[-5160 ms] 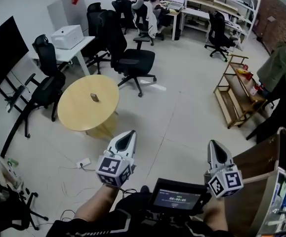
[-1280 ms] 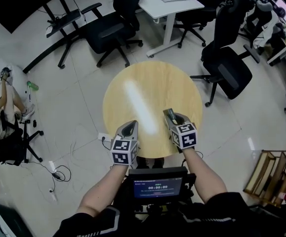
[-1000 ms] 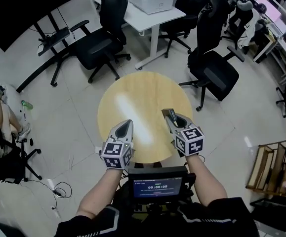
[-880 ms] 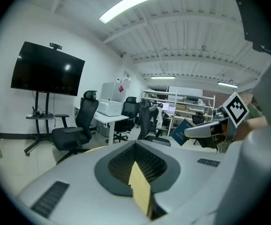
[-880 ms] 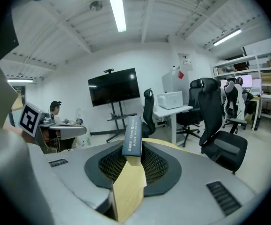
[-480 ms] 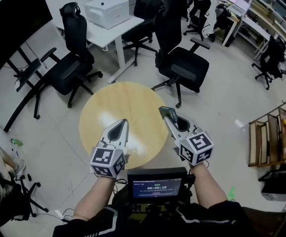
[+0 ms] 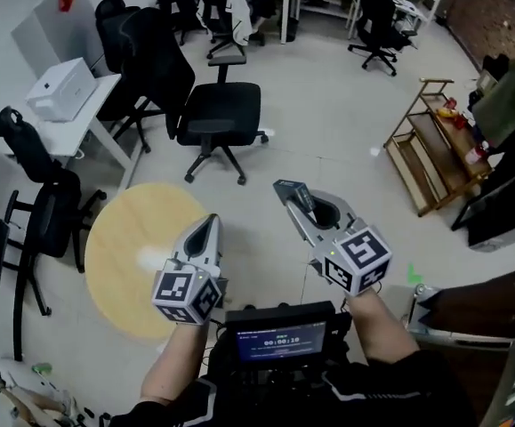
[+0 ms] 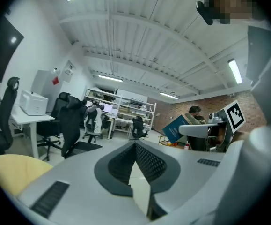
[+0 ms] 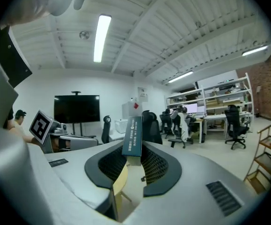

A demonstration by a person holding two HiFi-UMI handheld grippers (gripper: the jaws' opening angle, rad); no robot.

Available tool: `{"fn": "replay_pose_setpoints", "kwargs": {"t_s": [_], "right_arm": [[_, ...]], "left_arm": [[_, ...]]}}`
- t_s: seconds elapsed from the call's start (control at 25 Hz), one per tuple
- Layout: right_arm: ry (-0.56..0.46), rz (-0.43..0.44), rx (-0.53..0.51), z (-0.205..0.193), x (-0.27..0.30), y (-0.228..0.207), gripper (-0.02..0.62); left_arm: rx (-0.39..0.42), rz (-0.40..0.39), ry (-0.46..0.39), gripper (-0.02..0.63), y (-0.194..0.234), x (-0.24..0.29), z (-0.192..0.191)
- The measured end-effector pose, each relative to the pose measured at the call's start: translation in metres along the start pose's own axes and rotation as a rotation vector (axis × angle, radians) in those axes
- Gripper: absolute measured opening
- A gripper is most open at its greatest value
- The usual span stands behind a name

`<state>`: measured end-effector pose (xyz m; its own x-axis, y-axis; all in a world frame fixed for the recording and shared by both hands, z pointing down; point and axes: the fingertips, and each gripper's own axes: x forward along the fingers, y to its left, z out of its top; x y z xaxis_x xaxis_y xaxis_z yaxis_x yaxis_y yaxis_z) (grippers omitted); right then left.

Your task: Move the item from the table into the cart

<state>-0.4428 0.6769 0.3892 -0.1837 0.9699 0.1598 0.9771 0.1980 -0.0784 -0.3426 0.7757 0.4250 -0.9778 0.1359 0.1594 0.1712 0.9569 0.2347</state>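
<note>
My right gripper (image 7: 289, 193) is shut on a small dark green box (image 7: 301, 202) and holds it in the air over the floor. In the right gripper view the box (image 9: 132, 137) stands upright between the pads, with white print on its face. The left gripper (image 7: 209, 226) is shut with nothing in it, its tips meeting in the left gripper view (image 8: 136, 146). The round yellow table (image 7: 124, 256) lies bare at the lower left, behind both grippers. A low wooden cart (image 7: 428, 160) with small items on its shelves stands at the right, well ahead of the right gripper.
A black office chair (image 7: 218, 107) stands on the open floor ahead. A white desk with a printer (image 7: 60, 88) and more chairs are at the left. A person in a green top (image 7: 508, 103) stands beside the cart. A brown cabinet edge (image 7: 484, 302) is at the lower right.
The view has swung right, away from the table, which has slid to the lower left. The right gripper still holds the box. The wooden cart has come fuller into view.
</note>
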Motion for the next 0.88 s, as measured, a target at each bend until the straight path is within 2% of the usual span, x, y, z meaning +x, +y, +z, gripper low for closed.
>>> {"fn": "replay_pose_setpoints", "kwargs": {"t_s": [0.16, 0.32, 0.44, 0.68, 0.88], "right_arm": [[-0.026, -0.18, 0.018, -0.004, -0.068, -0.053, 0.078], [-0.038, -0.396, 0.043, -0.01, -0.167, -0.102, 0.078], [-0.066, -0.56, 0.057, -0.007, -0.244, -0.128, 0.078], [-0.092, -0.841, 0.075, -0.02, -0.381, -0.142, 0.078], [-0.125, -1.049, 0.079, -0.038, -0.561, -0.136, 0.078]], "left_arm": [[0.078, -0.203, 0.003, 0.0, -0.076, 0.048, -0.001], [0.082, -0.416, 0.054, 0.0, -0.173, 0.082, -0.015], [0.115, -0.573, 0.064, 0.0, -0.245, 0.094, -0.017], [0.146, -0.832, 0.099, 0.0, -0.363, 0.101, -0.039], [0.181, -1.029, 0.119, 0.0, -0.536, 0.078, -0.076]]}}
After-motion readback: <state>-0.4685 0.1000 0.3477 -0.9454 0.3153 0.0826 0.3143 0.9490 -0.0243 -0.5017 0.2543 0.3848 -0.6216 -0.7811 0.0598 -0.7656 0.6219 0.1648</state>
